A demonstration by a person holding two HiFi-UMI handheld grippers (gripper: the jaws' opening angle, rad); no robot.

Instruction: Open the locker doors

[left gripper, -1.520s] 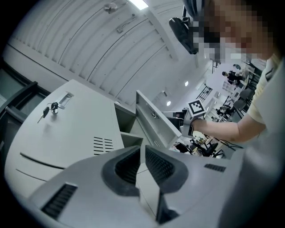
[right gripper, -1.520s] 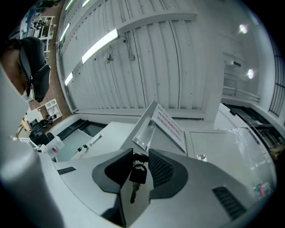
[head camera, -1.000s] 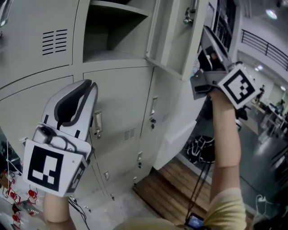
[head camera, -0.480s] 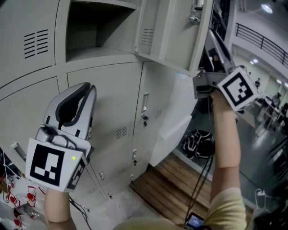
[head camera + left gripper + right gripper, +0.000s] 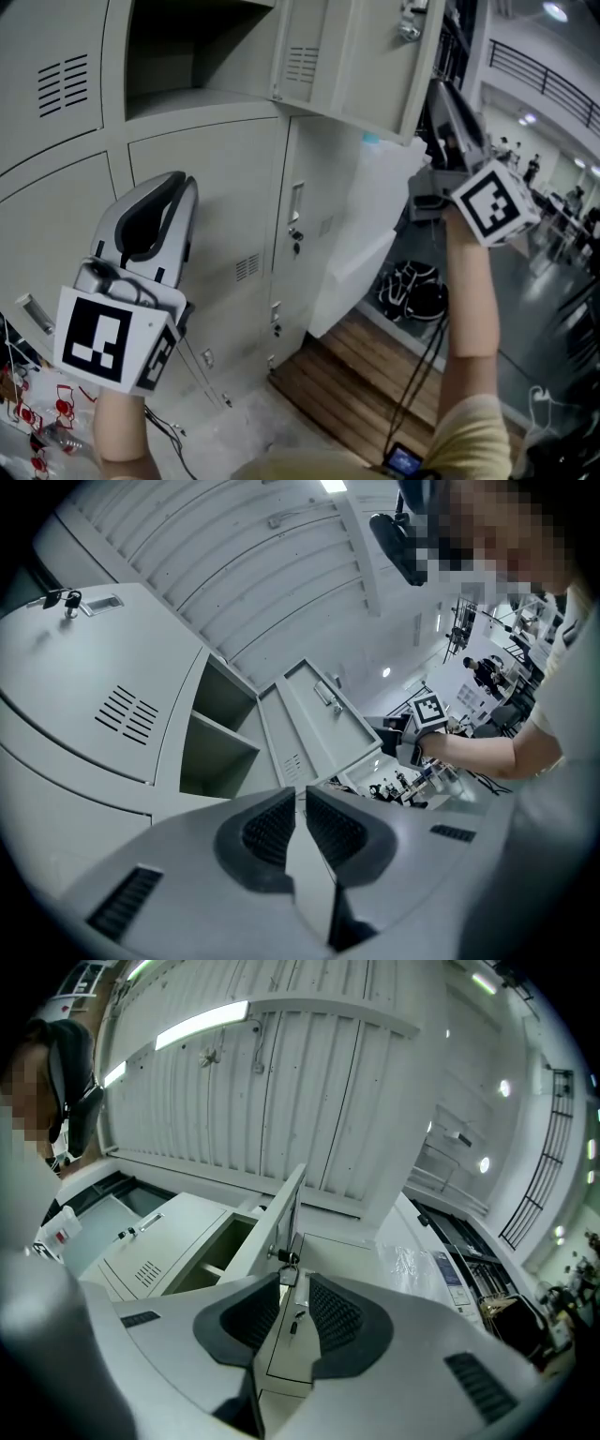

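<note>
- The white left gripper (image 5: 180,180), with its square-marker cube, is nearest. It is held up in front of the closed pale grey metal lower locker door (image 5: 202,220). Its jaws stand only a narrow slit apart with nothing between them. It touches no door, so it is probably parked there, ready for that door.
- The right gripper (image 5: 294,1283) is raised higher on an outstretched forearm, at the free edge of the open pale grey upper locker door (image 5: 361,66). Its jaws are moderately spread and empty. In the right gripper view the door's edge and a small dangling key (image 5: 286,1258) lie just beyond the gap, not pinched. This pose seems meant for guiding or catching that edge.
- The open upper locker door stands swung out toward the person, baring an empty grey compartment (image 5: 187,56). That door looks done.
- Right of the lower locker door, a narrow grey door with a small lock (image 5: 295,234) stays shut. So does a vented grey door (image 5: 56,84) at upper left. Work seems to remain there.
- Farthest down lie a brown wooden plank platform (image 5: 352,380) and a black bag (image 5: 412,295).
</note>
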